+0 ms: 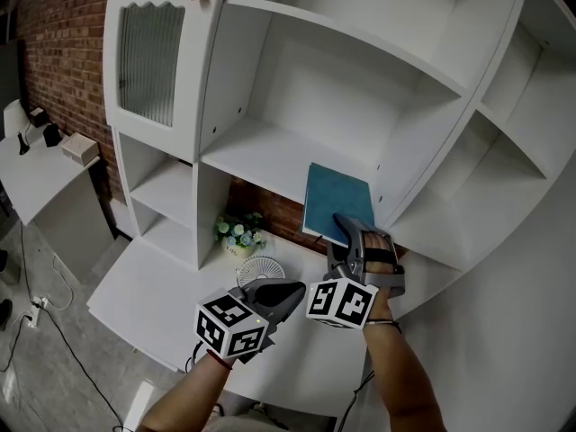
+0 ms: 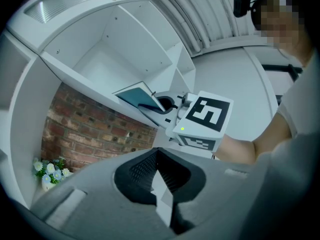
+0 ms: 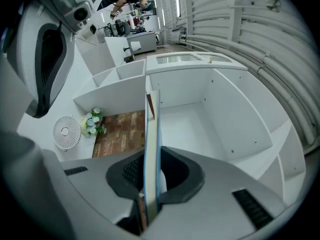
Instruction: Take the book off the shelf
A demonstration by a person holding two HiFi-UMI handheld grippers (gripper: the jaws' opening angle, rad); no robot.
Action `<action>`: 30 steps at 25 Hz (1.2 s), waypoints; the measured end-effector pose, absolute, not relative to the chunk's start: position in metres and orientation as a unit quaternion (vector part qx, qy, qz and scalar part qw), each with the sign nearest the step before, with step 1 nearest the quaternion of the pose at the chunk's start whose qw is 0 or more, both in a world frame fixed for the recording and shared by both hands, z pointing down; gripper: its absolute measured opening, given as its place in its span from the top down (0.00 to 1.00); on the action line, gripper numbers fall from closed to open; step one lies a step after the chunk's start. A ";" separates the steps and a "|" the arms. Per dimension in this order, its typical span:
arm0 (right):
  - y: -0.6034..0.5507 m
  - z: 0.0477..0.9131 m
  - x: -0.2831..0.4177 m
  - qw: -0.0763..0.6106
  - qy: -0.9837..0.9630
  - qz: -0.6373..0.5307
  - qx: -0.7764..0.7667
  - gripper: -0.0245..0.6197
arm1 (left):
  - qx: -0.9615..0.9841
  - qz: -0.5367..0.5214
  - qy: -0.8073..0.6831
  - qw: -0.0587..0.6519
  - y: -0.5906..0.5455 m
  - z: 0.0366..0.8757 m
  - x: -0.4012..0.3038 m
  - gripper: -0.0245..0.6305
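A thin teal book (image 1: 337, 203) stands at the front edge of a white shelf board (image 1: 261, 156), leaning toward the divider on its right. My right gripper (image 1: 347, 234) is shut on the book's lower corner. In the right gripper view the book (image 3: 151, 134) runs edge-on between the dark pads (image 3: 176, 171). My left gripper (image 1: 290, 295) hangs lower and to the left, shut and holding nothing. From the left gripper view the book (image 2: 136, 96) and the right gripper (image 2: 159, 105) show ahead of the left gripper (image 2: 159, 173).
Under the shelf, a small white fan (image 1: 260, 271) and a pot of flowers (image 1: 238, 232) stand on the white desktop (image 1: 153, 286) before a brick wall (image 1: 270, 207). A ribbed-glass cabinet door (image 1: 148, 61) is at upper left. A side table (image 1: 36, 174) stands far left.
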State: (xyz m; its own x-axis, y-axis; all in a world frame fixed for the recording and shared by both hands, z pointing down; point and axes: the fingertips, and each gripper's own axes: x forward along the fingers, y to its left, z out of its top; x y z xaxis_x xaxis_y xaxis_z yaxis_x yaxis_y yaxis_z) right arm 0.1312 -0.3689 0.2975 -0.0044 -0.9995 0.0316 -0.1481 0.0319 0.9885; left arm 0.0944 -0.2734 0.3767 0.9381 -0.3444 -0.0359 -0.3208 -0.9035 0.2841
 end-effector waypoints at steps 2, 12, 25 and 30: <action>-0.365 0.296 0.130 0.459 -0.548 -0.453 0.533 0.88 | 0.975 -0.043 -0.171 0.138 -0.273 0.376 0.094 0.95; -0.326 0.271 0.123 0.339 -0.612 -0.429 0.572 0.88 | 0.974 -0.040 -0.178 0.135 -0.273 0.376 0.090 0.95; -0.275 0.249 0.118 0.199 -0.677 -0.388 0.593 0.88 | 0.976 -0.040 -0.174 0.123 -0.264 0.372 0.091 0.95; -0.257 0.245 0.119 0.141 -0.700 -0.358 0.601 0.88 | 0.977 -0.039 -0.169 0.122 -0.259 0.371 0.092 0.95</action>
